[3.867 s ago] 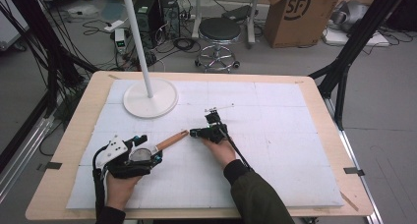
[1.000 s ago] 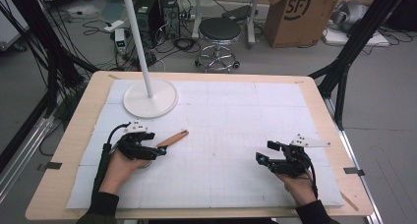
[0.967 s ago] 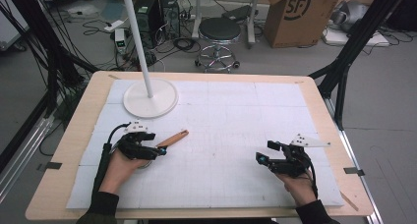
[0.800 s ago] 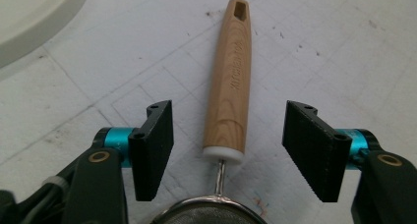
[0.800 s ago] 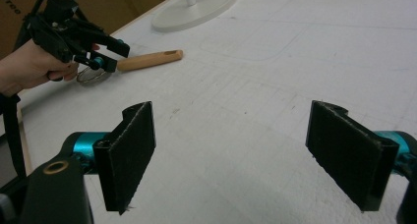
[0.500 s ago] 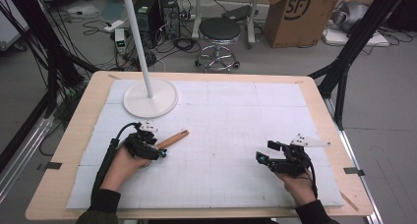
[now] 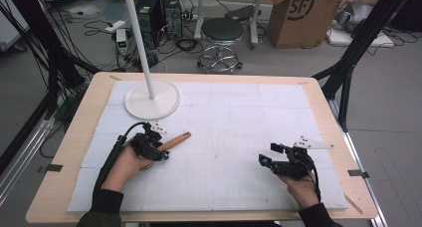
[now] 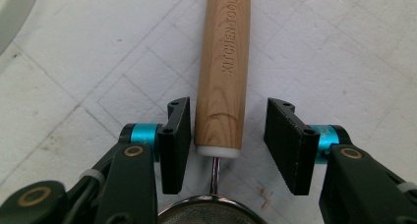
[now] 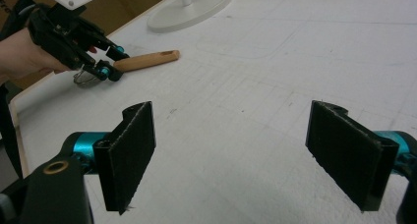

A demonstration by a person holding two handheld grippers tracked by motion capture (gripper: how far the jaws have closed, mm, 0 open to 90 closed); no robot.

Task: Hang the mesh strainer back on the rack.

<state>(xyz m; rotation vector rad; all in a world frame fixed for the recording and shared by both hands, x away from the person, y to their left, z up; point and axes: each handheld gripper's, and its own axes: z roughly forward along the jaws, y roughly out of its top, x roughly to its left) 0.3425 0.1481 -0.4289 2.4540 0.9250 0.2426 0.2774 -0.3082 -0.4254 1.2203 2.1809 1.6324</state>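
A small metal sieve (image 8: 211, 211) with a wooden handle (image 7: 175, 140) stamped KITCHEN TOOL (image 8: 223, 71) lies on the white mat, left of centre. My left gripper (image 7: 160, 150) straddles the handle's lower end where it meets the wire. Its jaws have just been closing. The left pad (image 8: 177, 140) sits right against the wood, while the right pad (image 8: 287, 140) is still a gap away. My right gripper (image 7: 267, 154) rests at the mat's right side, wide open (image 9: 246, 150) with nothing between its pads. From there the left gripper (image 9: 105, 62) shows far off on the handle (image 9: 147, 60).
A white lamp base (image 7: 152, 100) with its pole stands at the mat's back left. The white gridded mat (image 7: 224, 117) covers most of the wooden table (image 7: 328, 112). A stool, boxes and cables lie on the floor beyond.
My right gripper left the handle's tip at centre and settled at the right. My left gripper has crept toward the handle and its jaws have narrowed around it.
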